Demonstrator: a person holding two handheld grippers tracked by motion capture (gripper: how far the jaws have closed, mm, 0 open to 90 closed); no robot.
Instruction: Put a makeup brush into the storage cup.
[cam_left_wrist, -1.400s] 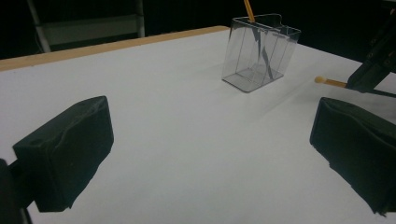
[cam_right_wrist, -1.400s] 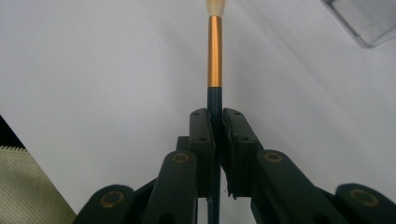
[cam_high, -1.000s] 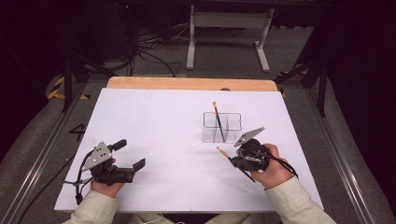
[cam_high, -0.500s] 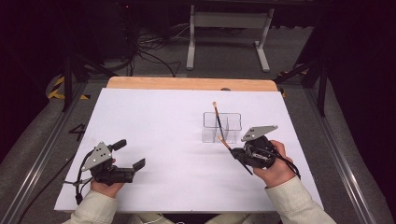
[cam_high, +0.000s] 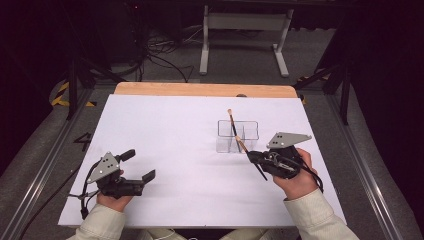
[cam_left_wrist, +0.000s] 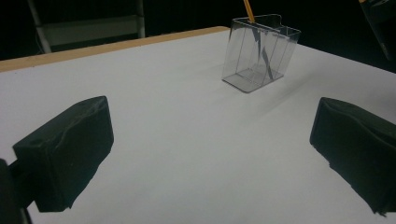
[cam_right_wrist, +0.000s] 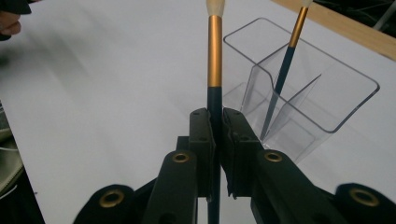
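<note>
Close to the near edge of the white tabletop (cam_high: 180, 150), toward its left corner, a hand holds the left gripper (cam_high: 142, 179). Its two black jaws stand wide apart with nothing between them, and the bare white top lies in front of them. In the left gripper view the pads (cam_left_wrist: 65, 151) sit far to each side, and the clear box (cam_left_wrist: 259, 53) stands well ahead of them. Over on the right side, a little farther from the near edge, the other hand holds the right gripper (cam_high: 254, 157). Its jaws are squeezed tight on a brush (cam_right_wrist: 215, 70). The brush has a dark stick, a gold band and a pale tip. It is lifted off the top and slants up, with its pale tip pointing at the box, and its dark end sticks out on the near side of the gripper. Just past that gripper, right of the middle of the tabletop, stands the clear box (cam_high: 239, 136). It has a thin wall inside that cuts it into parts. A second brush (cam_high: 233, 122) leans in one of these parts, its pale tip poking up over the rim toward the far edge. Behind the white top runs a strip of bare wood (cam_high: 200, 90) along the far edge.
</note>
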